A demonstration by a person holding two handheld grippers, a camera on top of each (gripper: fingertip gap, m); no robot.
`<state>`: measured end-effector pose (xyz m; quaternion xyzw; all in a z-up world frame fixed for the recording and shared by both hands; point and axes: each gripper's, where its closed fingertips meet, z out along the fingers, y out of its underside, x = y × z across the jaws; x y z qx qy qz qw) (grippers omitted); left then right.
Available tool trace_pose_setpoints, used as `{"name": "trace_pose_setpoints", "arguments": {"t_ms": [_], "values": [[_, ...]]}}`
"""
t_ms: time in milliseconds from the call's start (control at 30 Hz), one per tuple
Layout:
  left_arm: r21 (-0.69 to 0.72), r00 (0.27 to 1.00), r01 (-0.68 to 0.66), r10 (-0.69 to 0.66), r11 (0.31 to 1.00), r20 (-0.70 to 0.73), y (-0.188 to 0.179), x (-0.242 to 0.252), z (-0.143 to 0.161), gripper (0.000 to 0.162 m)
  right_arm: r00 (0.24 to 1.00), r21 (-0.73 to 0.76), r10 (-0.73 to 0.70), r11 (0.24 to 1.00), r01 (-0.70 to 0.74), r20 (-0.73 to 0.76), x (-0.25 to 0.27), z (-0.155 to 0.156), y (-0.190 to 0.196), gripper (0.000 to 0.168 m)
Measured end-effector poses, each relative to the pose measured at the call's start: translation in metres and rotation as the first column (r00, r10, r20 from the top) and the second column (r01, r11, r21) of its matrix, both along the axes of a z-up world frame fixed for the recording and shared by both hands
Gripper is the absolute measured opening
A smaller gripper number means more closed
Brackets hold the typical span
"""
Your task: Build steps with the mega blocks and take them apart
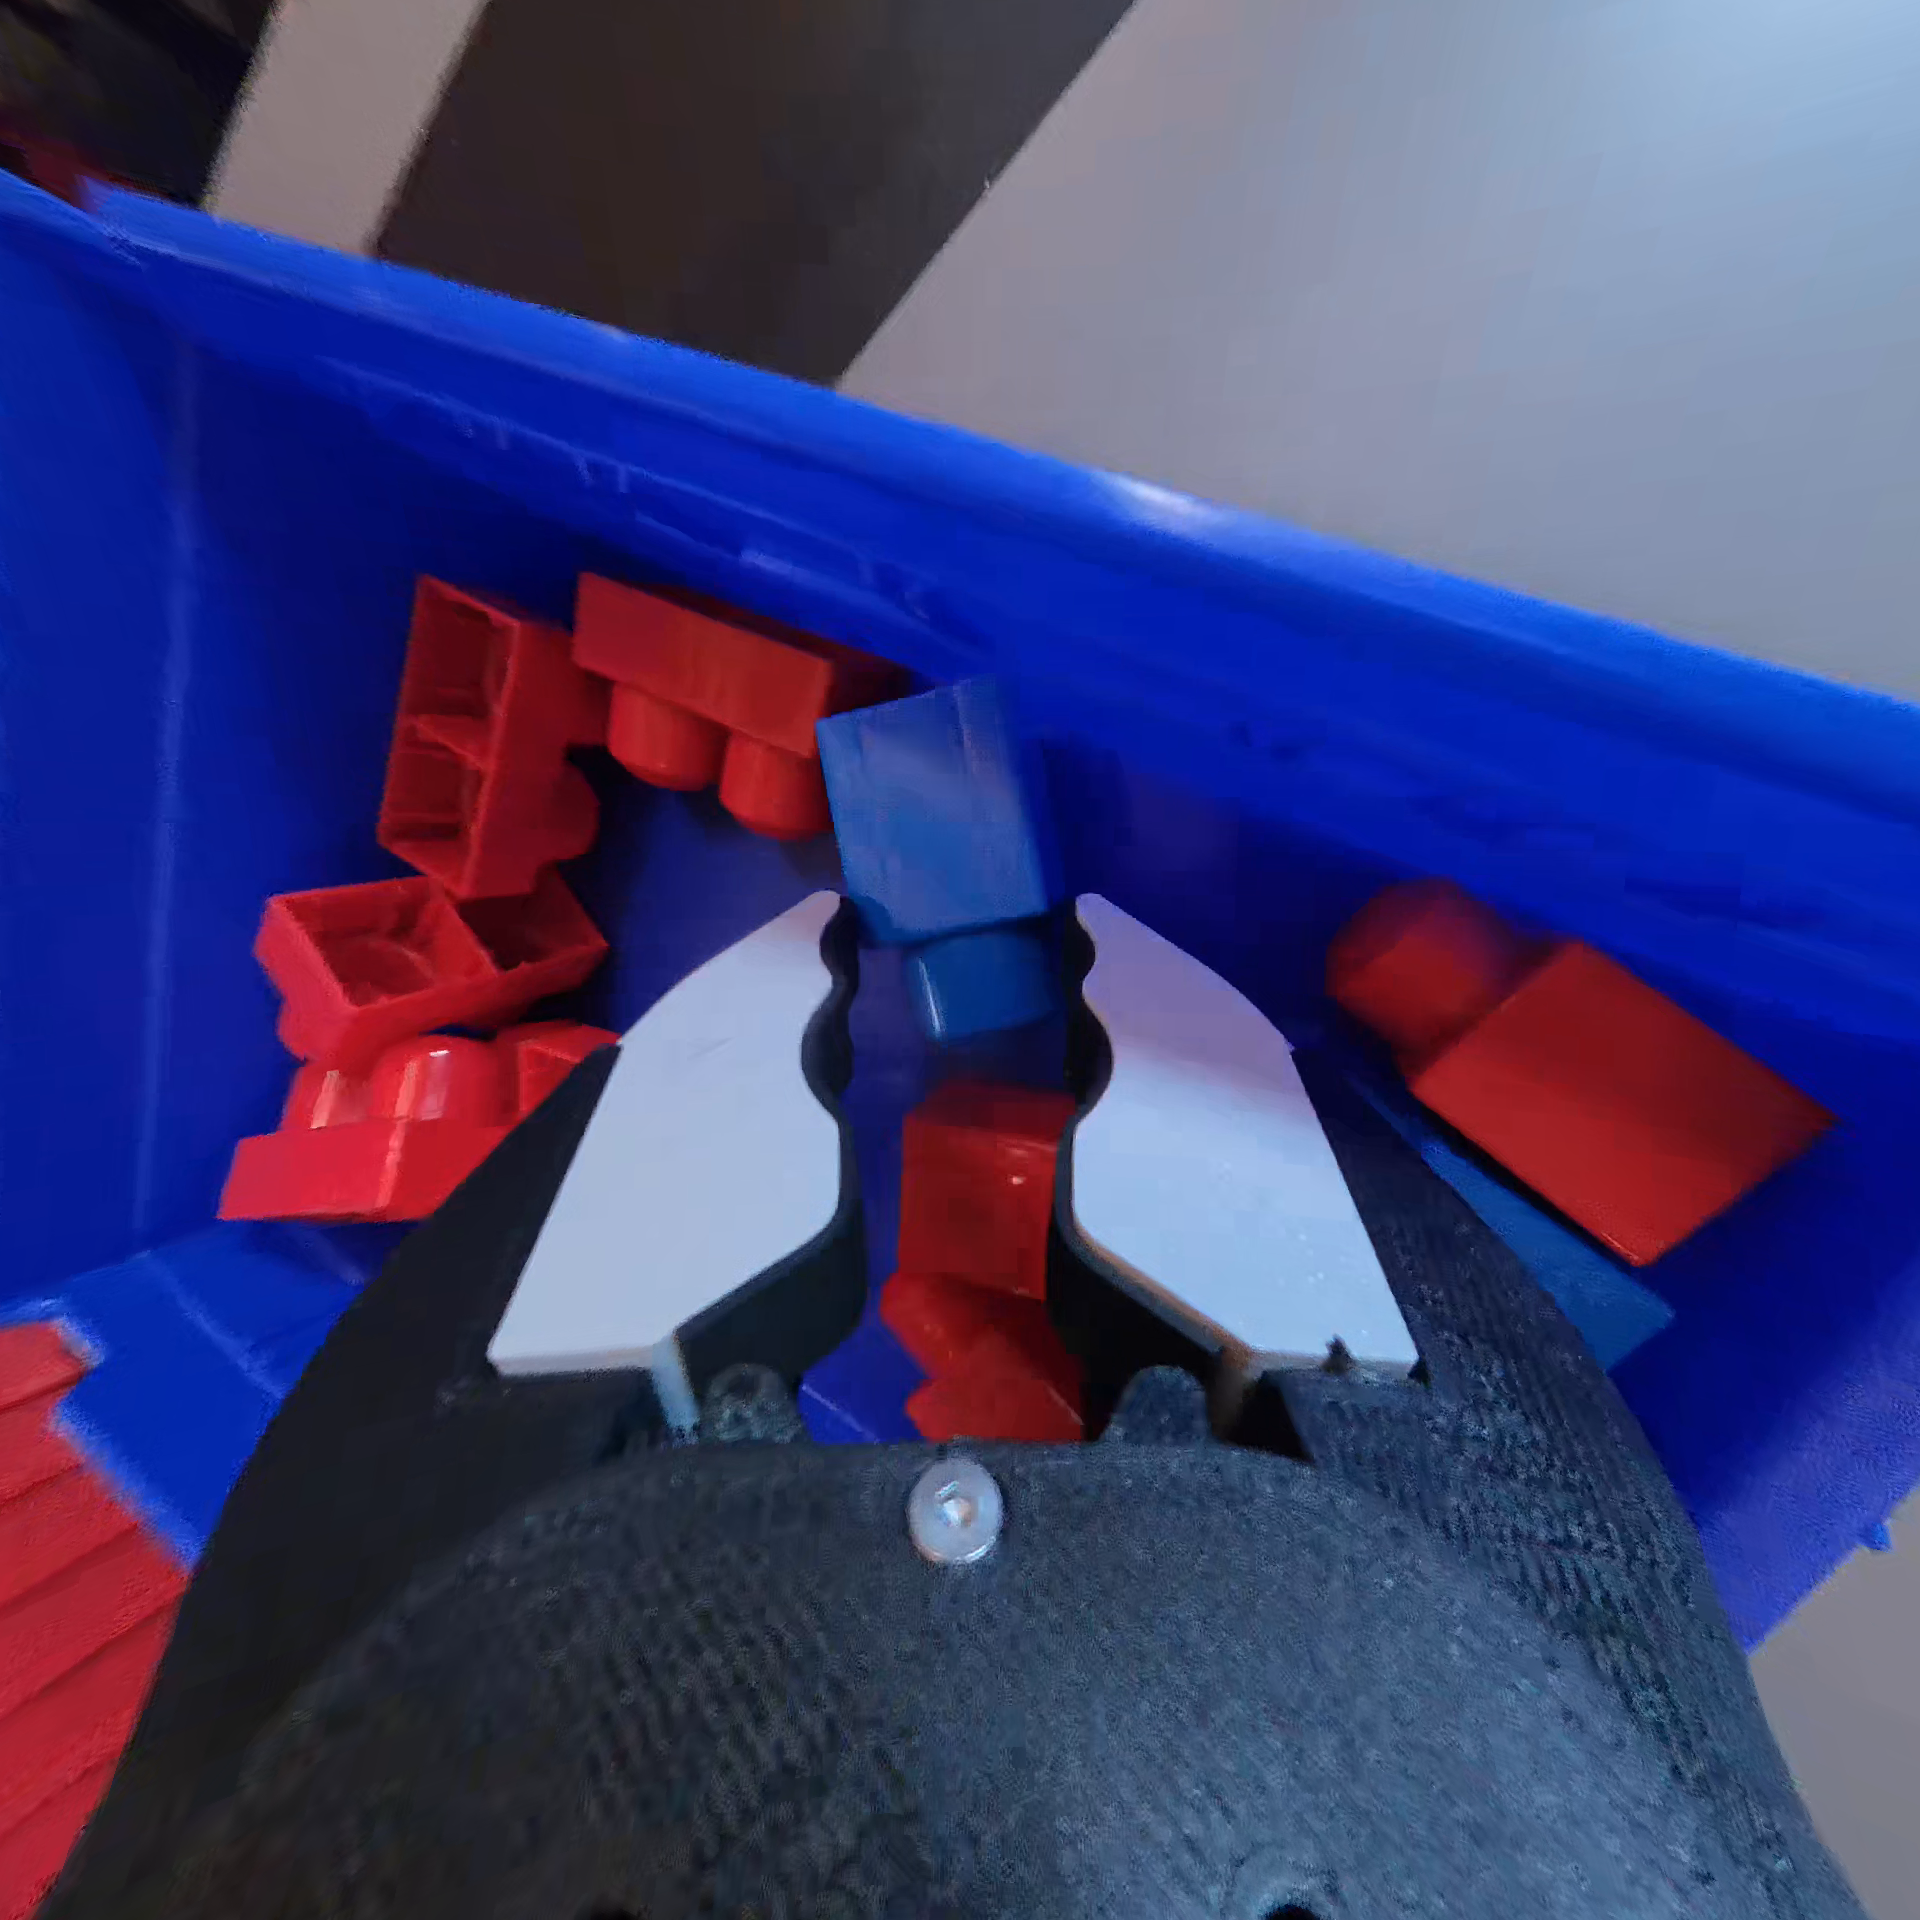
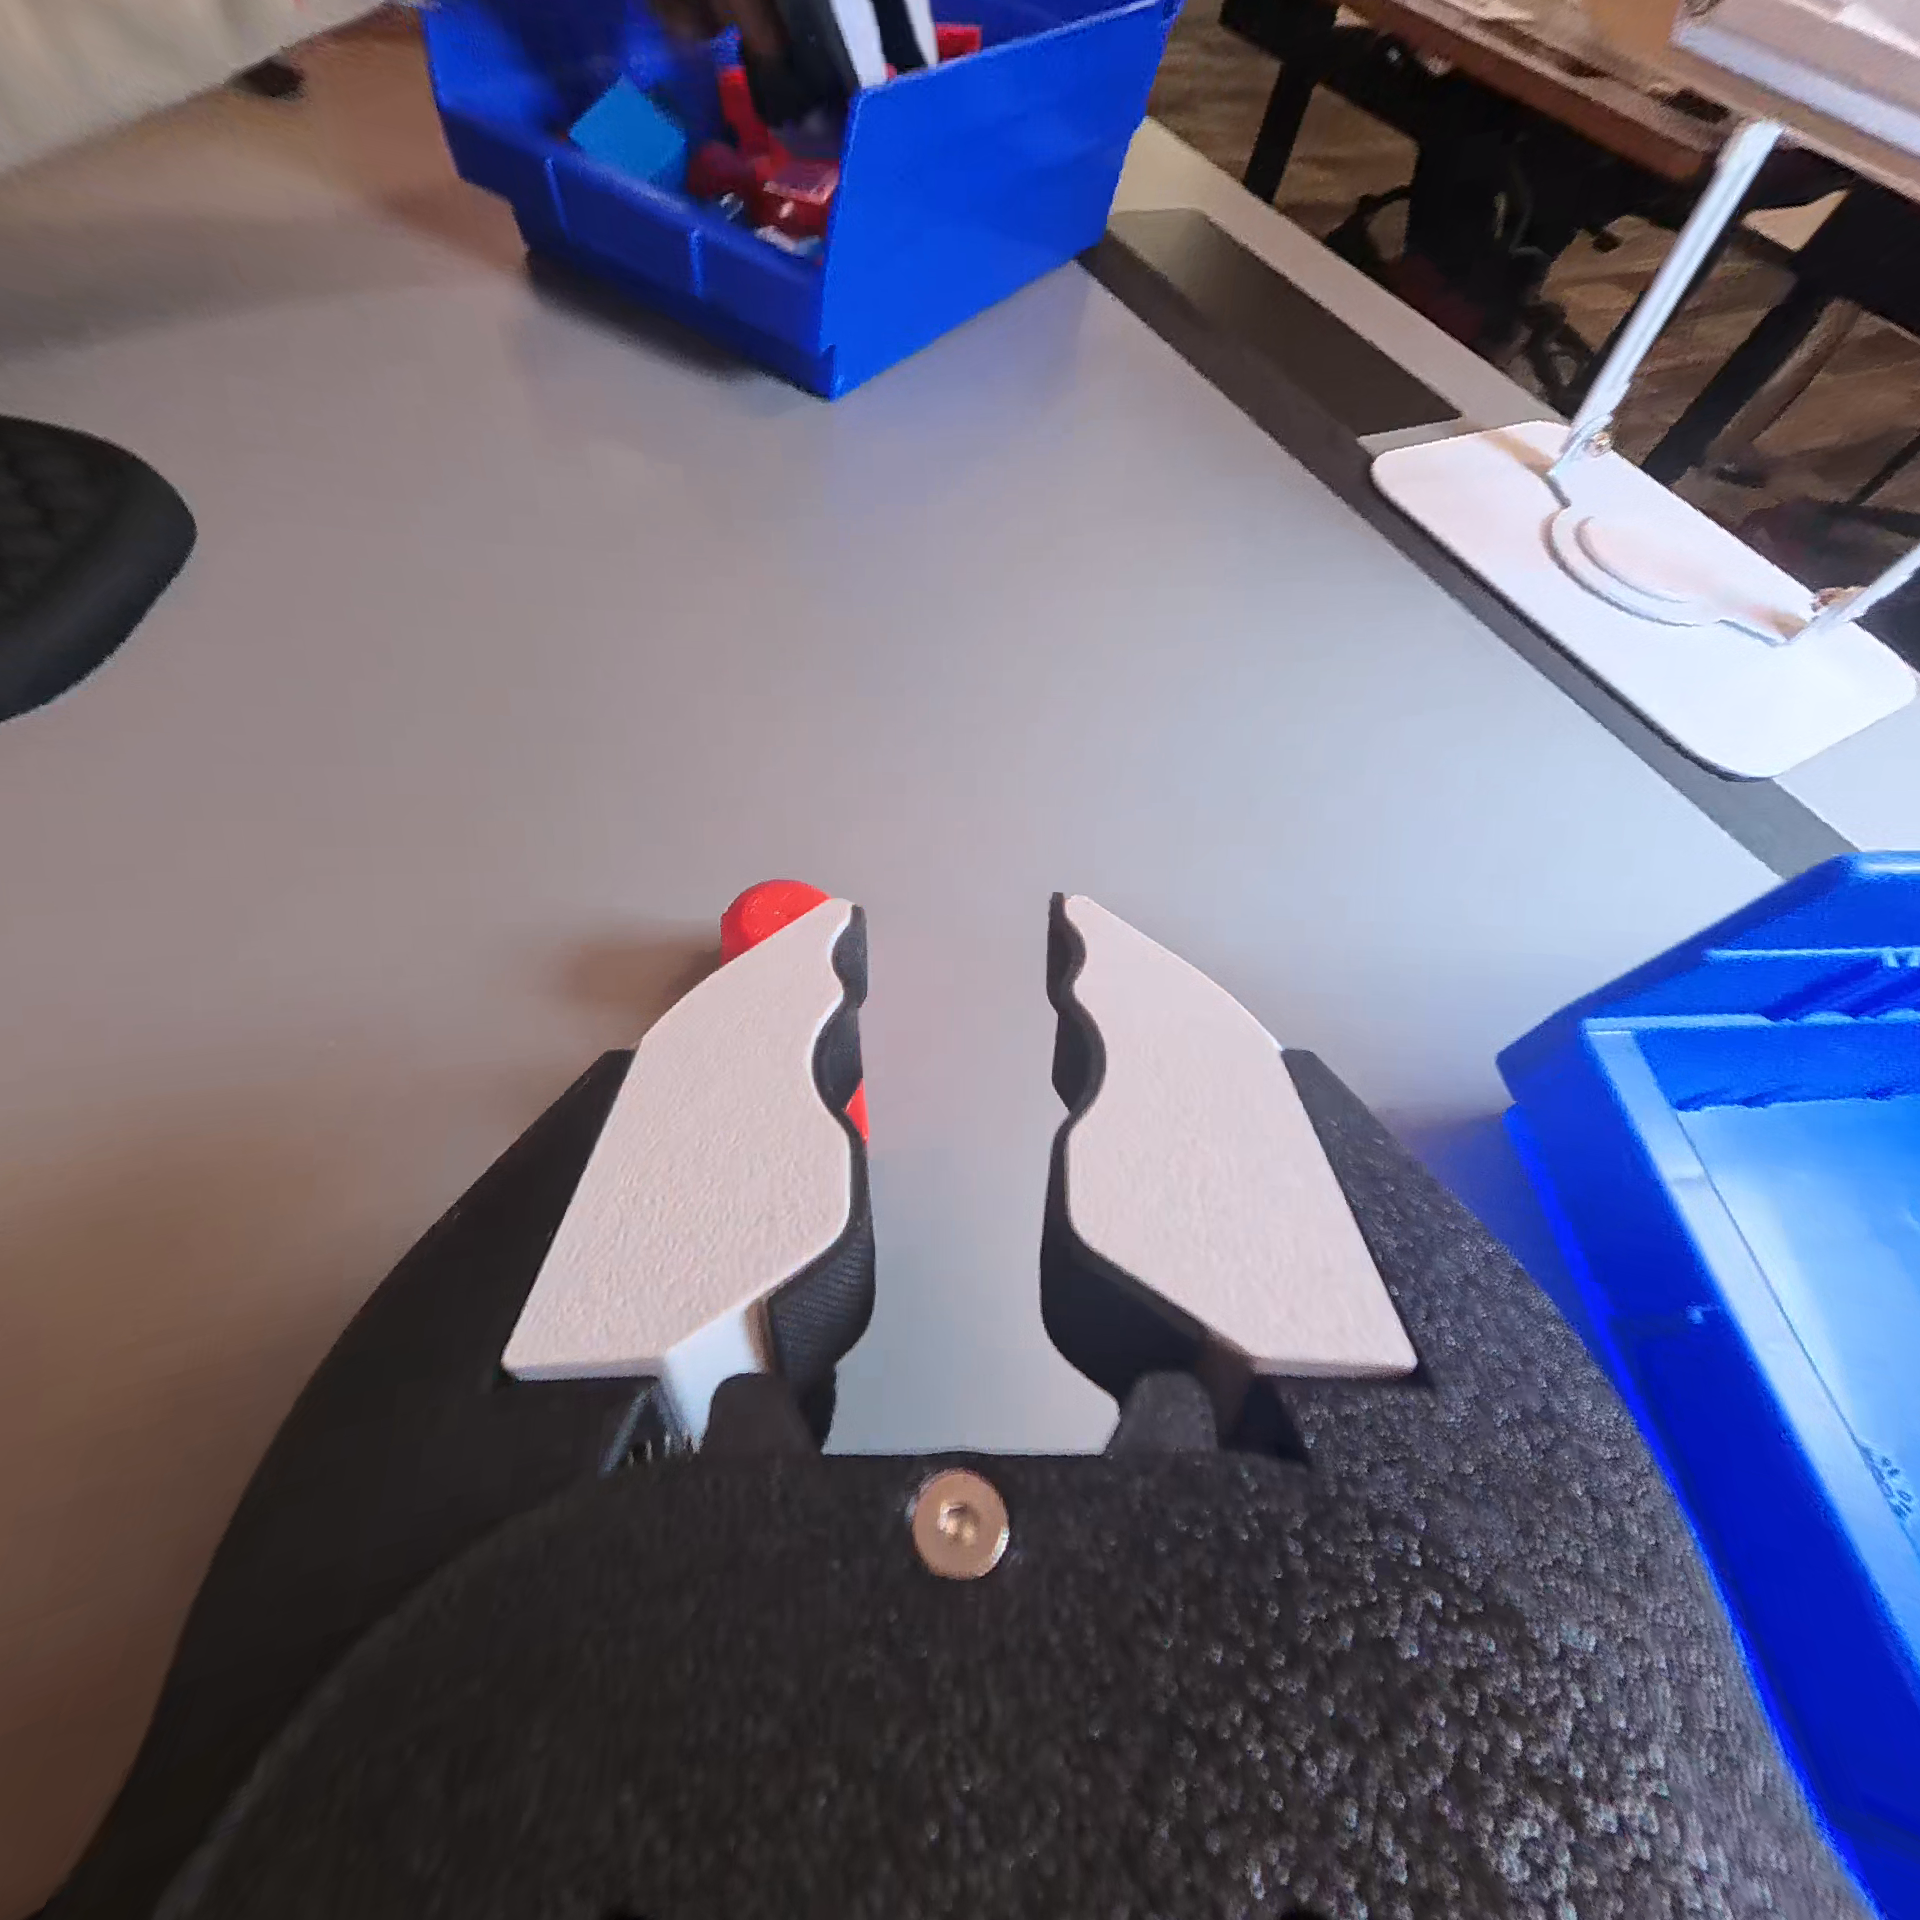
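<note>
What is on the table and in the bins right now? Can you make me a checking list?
Surface: grey table, mostly bare.
Job's things: far blue bin holds loose red blocks and a blue block; one red block lies on the table, partly hidden behind the right gripper's finger.
Clutter: near blue bin at the table's right edge, looks empty where seen; white stand; black object at the left edge.
Grippers: left gripper is down in the far bin, jaws apart either side of the blue block; right gripper is open, nothing between its fingers.
Cables: nothing seen.
Surroundings: other tables and a dark floor behind, blurry.
</note>
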<state>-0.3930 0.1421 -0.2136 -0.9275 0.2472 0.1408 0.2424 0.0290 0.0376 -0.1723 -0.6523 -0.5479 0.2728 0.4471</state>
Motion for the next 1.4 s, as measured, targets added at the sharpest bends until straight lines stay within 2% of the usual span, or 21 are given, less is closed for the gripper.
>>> {"name": "trace_pose_setpoints", "arguments": {"t_ms": [133,233,300,367,433,467,533,700,900,1033,1133,1267,1400], "values": [[0.175,0.994,0.075,-0.059,0.982,-0.096,-0.013,0.019,0.058,0.038,0.997,0.004,-0.018,1.000,0.019,-0.081,0.000,0.014,0.003,0.034],[0.275,0.974,0.228,-0.220,0.934,-0.057,-0.035,0.080,0.094,0.034,0.993,-0.019,0.008,1.000,-0.010,-0.117,-0.004,0.019,-0.002,0.034],[0.273,0.926,0.372,-0.374,0.887,-0.047,-0.056,0.130,0.103,0.034,0.994,-0.030,0.032,0.999,-0.036,-0.102,-0.006,0.015,-0.006,0.037],[0.262,0.882,0.464,-0.470,0.847,-0.041,-0.072,0.173,0.101,0.034,0.997,-0.030,0.037,0.999,-0.039,-0.066,-0.007,0.009,-0.008,0.038],[0.217,0.851,0.526,-0.513,0.822,-0.117,-0.077,0.195,0.090,0.034,0.998,-0.025,0.038,0.999,-0.039,-0.044,-0.008,0.004,-0.009,0.038],[0.210,0.828,0.559,-0.550,0.802,-0.103,-0.080,0.209,0.083,0.034,0.998,-0.021,0.038,0.999,-0.038,-0.040,-0.008,0.003,-0.009,0.038],[0.169,0.788,0.606,-0.616,0.777,0.011,-0.088,0.239,0.064,0.034,0.999,-0.015,0.039,0.999,-0.040,-0.034,-0.008,0.002,-0.009,0.038],[-0.051,0.673,0.737,-0.725,0.674,0.147,-0.113,0.280,0.015,0.034,0.995,-0.055,0.096,0.994,-0.096,0.004,-0.005,-0.006,-0.015,0.041],[-0.218,0.581,0.812,-0.785,0.541,0.215,-0.119,0.309,0.000,0.034,0.989,-0.037,0.135,0.991,-0.132,0.067,-0.003,-0.015,-0.020,0.045],[-0.211,0.568,0.822,-0.788,0.529,0.236,-0.107,0.325,-0.003,0.034,0.984,-0.035,0.146,0.989,-0.143,0.099,-0.003,-0.022,-0.023,0.045],[-0.151,0.560,0.828,-0.785,0.540,0.265,-0.101,0.334,-0.004,0.038,0.980,-0.046,0.155,0.988,-0.150,0.127,-0.003,-0.028,-0.026,0.045],[0.038,0.559,0.802,-0.772,0.596,0.301,-0.097,0.342,0.015,0.043,0.971,-0.060,0.148,0.988,-0.139,0.187,-0.002,-0.039,-0.027,0.045],[0.296,0.498,0.726,-0.772,0.620,0.395,-0.119,0.352,0.051,0.043,0.960,-0.070,0.129,0.991,-0.115,0.248,-0.002,-0.049,-0.027,0.044]]}}
